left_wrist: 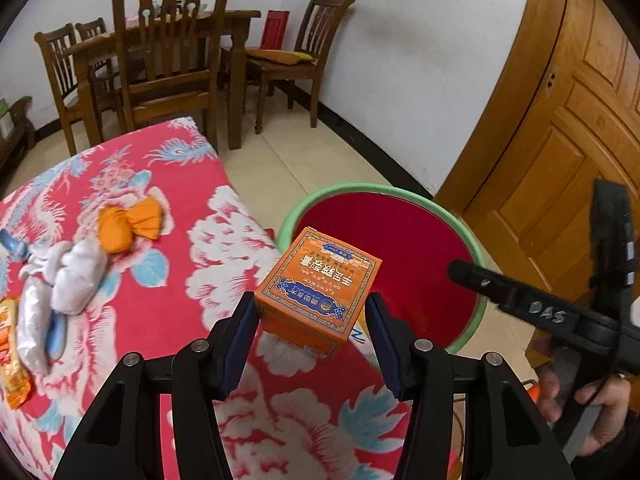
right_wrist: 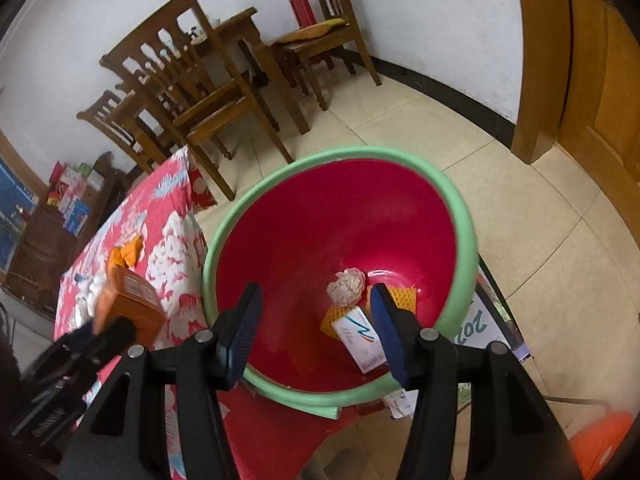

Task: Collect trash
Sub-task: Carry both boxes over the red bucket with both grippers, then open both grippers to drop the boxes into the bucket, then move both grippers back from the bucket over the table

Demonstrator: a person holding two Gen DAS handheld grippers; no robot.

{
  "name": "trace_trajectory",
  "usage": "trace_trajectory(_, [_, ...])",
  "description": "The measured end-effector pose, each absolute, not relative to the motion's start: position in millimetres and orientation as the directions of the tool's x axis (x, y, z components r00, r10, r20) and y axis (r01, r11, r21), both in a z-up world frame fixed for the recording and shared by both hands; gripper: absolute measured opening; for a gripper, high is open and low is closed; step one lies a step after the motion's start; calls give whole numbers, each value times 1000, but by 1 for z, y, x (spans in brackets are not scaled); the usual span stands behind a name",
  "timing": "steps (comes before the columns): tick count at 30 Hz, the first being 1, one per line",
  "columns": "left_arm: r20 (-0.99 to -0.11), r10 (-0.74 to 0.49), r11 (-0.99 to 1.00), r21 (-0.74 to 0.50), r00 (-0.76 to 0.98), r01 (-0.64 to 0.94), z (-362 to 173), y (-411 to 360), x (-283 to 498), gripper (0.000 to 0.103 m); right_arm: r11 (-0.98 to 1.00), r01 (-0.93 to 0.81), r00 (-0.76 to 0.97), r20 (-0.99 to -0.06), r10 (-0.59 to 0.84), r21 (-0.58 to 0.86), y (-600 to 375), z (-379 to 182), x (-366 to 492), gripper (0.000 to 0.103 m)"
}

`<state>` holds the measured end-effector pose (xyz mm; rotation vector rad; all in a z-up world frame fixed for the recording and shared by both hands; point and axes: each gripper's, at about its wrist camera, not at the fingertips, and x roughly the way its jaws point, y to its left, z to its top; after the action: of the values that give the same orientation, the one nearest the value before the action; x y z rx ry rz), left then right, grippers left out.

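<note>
My left gripper (left_wrist: 312, 312) is shut on an orange printed box (left_wrist: 318, 292), held above the table's edge beside the bin. The bin (left_wrist: 404, 196) is a red tub with a green rim, standing low next to the table. Over it my right gripper (right_wrist: 316, 292) stands open with nothing between its pads. On the bin's floor (right_wrist: 304, 240) lie a crumpled paper ball (right_wrist: 346, 286), a yellow foam net (right_wrist: 404, 294) and a white box (right_wrist: 358, 338). The orange box (right_wrist: 132, 304) also shows at the left of the right wrist view. A hand (left_wrist: 600, 408) holds the right gripper.
On the table's red flowered cloth (left_wrist: 160, 300) lie an orange wrapper (left_wrist: 128, 228), white crumpled tissue (left_wrist: 76, 276), a clear plastic wrapper (left_wrist: 32, 320) and an orange packet (left_wrist: 12, 352). Wooden chairs (left_wrist: 168, 60) stand behind. A wooden door (left_wrist: 580, 120) is at the right, over tiled floor (right_wrist: 540, 240).
</note>
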<state>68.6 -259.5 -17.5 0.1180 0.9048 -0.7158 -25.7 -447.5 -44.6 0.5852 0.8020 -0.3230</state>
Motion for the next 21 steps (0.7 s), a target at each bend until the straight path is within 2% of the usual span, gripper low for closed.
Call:
trace_trajectory(9, [-762,-539,735,-218,359,642,-31,-297,75,57,767,511,687,-720,-94,388,-464,-28,-47,57])
trace_trajectory(10, [-762,-546,730,-228,349,644,-32,-299,77,59,764,514,688,-719,-96,389,-466,-27,-49,57])
trace_trajectory(13, [-758,-555,730,-248,342,636,-33,-301,79,77,758,522,687,-720,-100,392,-468,-27,-51,57])
trace_trajectory(21, [-753,-547,749,-245,366,616,-30,-293,82,77,756,522,688,-719,-98,396,-470,-28,-53,57])
